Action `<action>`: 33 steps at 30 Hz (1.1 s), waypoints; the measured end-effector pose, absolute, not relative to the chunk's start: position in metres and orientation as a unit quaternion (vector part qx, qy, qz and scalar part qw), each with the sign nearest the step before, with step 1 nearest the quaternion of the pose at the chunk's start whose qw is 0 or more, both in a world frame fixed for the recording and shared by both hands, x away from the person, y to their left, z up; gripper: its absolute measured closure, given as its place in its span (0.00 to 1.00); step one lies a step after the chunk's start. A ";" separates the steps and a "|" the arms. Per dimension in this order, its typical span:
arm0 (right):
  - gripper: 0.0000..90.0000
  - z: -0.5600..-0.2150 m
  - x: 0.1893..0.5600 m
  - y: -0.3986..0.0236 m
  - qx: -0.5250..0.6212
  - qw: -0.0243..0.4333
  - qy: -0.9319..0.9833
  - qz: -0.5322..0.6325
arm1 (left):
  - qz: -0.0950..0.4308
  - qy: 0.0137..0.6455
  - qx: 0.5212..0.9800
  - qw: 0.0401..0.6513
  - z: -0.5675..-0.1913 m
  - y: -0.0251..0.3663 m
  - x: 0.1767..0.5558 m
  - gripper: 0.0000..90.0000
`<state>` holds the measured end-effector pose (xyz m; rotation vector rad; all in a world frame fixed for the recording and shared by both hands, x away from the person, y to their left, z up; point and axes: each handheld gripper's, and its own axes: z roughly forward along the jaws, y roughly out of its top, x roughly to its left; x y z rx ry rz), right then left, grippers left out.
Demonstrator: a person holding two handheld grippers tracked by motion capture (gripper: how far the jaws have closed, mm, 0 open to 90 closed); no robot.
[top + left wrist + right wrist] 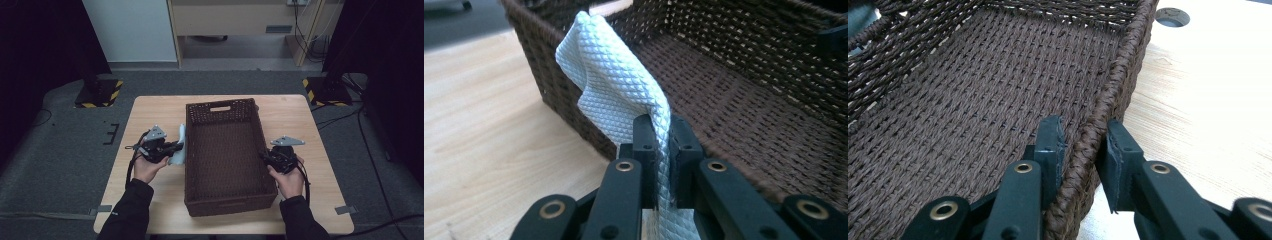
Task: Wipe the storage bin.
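From the high view, the left gripper (176, 148) holds a pale cloth (178, 150) just outside the left wall of the brown woven basket (227, 112) on the table (150, 107), where the hanging fabric could snag on the rim. The left gripper view shows its jaws clamped on the quilted cloth (616, 80) by a thin fold that could slip free. The right gripper view shows the right gripper (1083, 145) straddling the basket's rim (1113, 90), its grip looking loose enough to let the basket shift.

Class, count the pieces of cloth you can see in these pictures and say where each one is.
1. The white quilted cloth hangs pinched in the left gripper, just outside the left wall of the brown woven basket. None lies inside the basket.
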<state>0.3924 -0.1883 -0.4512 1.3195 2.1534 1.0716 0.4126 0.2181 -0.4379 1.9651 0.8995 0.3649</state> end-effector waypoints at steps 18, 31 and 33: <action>0.82 -0.450 0.392 -0.186 0.479 0.206 0.767 0.374 | 0.104 0.376 0.840 0.376 -0.491 0.204 0.418 0.93; 0.74 -0.451 0.394 -0.185 0.489 0.216 0.757 0.375 | 0.151 0.354 0.819 0.426 -0.448 0.215 0.409 0.93; 0.69 -0.450 0.393 -0.187 0.486 0.218 0.756 0.379 | 0.141 0.360 0.827 0.409 -0.459 0.213 0.411 0.93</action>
